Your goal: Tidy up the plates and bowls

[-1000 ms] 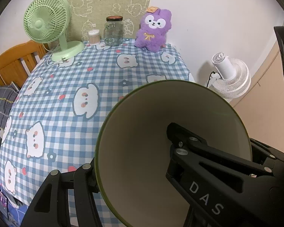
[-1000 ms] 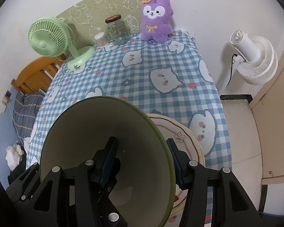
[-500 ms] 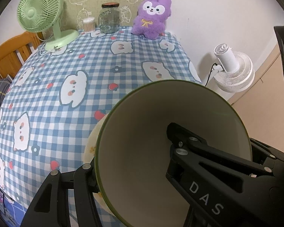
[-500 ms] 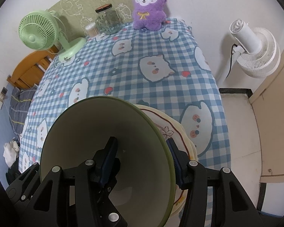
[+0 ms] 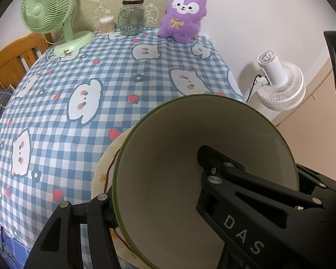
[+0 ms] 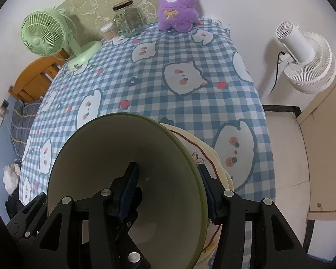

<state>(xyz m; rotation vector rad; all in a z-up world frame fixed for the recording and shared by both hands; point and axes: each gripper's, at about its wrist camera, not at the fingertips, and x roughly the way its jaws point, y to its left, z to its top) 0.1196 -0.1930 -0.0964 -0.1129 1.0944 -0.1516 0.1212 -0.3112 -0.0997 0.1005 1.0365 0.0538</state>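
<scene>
Bowl of pale cream with an olive-green rim (image 5: 168,179), (image 6: 114,168) is pinched on opposite sides by both sets of fingers. The left gripper (image 5: 154,179) clamps its wall, one finger (image 5: 215,163) inside, the other (image 5: 100,204) outside against the rim. The right gripper (image 6: 168,179) grips likewise, its inner finger (image 6: 130,179) in the hollow and its outer finger (image 6: 207,183) on the outer wall. Just beneath the bowl lies a cream round plate with a dark red line and small flower prints (image 5: 105,172), (image 6: 203,150) on the blue-and-white checked surface (image 5: 78,123). Whether bowl and plate touch cannot be told. At the far edge stand a green desk fan (image 5: 49,11), a glass jar (image 5: 132,15) and a purple plush toy (image 5: 183,15).
</scene>
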